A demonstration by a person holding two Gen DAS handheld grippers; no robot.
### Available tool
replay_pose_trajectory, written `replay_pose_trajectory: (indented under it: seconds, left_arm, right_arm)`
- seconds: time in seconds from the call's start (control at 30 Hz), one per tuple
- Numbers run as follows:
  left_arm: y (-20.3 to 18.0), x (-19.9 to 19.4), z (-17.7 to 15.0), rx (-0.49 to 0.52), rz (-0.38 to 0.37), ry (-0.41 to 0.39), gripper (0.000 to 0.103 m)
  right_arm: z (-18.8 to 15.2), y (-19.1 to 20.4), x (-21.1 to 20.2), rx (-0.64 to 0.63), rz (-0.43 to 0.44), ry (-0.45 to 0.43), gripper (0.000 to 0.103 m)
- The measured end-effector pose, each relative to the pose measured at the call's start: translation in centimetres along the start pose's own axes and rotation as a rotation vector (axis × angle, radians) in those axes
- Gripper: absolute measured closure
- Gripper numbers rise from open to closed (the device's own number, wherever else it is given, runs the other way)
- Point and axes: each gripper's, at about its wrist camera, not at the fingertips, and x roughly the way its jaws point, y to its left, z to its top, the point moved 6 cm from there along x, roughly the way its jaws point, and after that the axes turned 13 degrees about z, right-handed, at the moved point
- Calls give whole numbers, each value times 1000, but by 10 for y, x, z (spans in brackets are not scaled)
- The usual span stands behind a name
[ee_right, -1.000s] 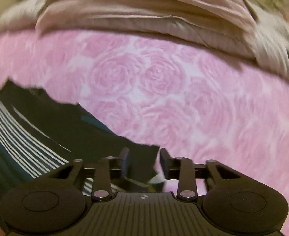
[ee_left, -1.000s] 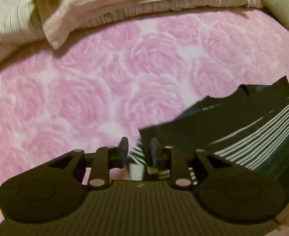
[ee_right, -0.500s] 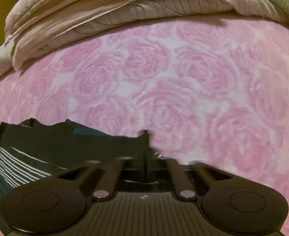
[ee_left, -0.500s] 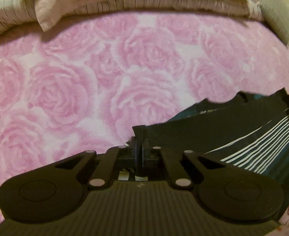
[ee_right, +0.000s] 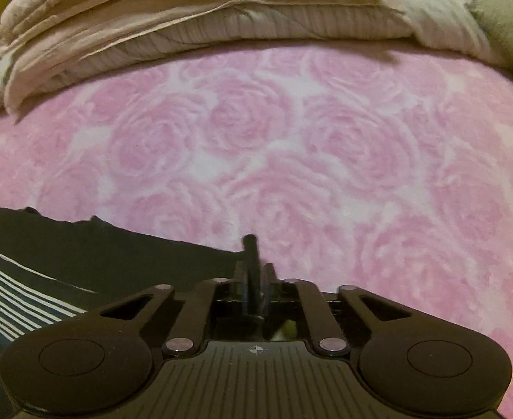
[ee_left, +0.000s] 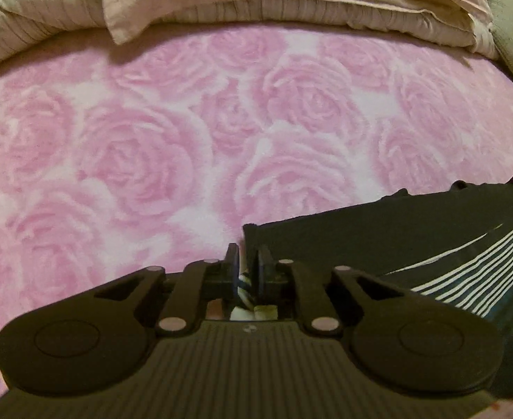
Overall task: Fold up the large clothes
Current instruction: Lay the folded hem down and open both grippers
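Note:
A dark garment [ee_left: 413,241] with white stripes and teal panels stretches from my left gripper [ee_left: 246,262] toward the right edge of the left wrist view. The left jaws stand close together, with a corner of the cloth pinched between them. In the right wrist view the same garment [ee_right: 116,255] runs off to the left. My right gripper [ee_right: 254,272] is shut on its other corner, and a dark fold sticks up between the fingers. The lower part of the garment is hidden behind both gripper bodies.
A pink rose-patterned blanket [ee_left: 186,139] covers the bed under the garment and fills the right wrist view [ee_right: 326,157] too. Crumpled beige bedding [ee_left: 291,3] is piled along the far edge, also seen as beige bedding [ee_right: 186,17] from the right.
Both grippers were open around the garment's corners a second ago and have since shut on them. The top edge now runs straighter between the two grippers.

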Motion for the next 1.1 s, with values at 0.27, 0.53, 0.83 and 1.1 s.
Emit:
replay_pose_trajectory:
  seconds: [0.27, 0.53, 0.83, 1.1]
  left_arm:
    - [-26, -70, -46, 123, 15, -30, 92]
    - [-58, -74, -155, 188, -46, 67, 91]
    - [-50, -100, -203, 221, -36, 81, 91]
    - [-44, -122, -209, 188, 16, 59, 91]
  right_arm:
    - [-51, 52, -63, 45, 92, -58, 72]
    - [-157, 76, -71, 134, 143, 26, 71]
    - [-200, 82, -111, 163, 91, 12, 71]
    - [-208, 83, -114, 112, 98, 49, 70]
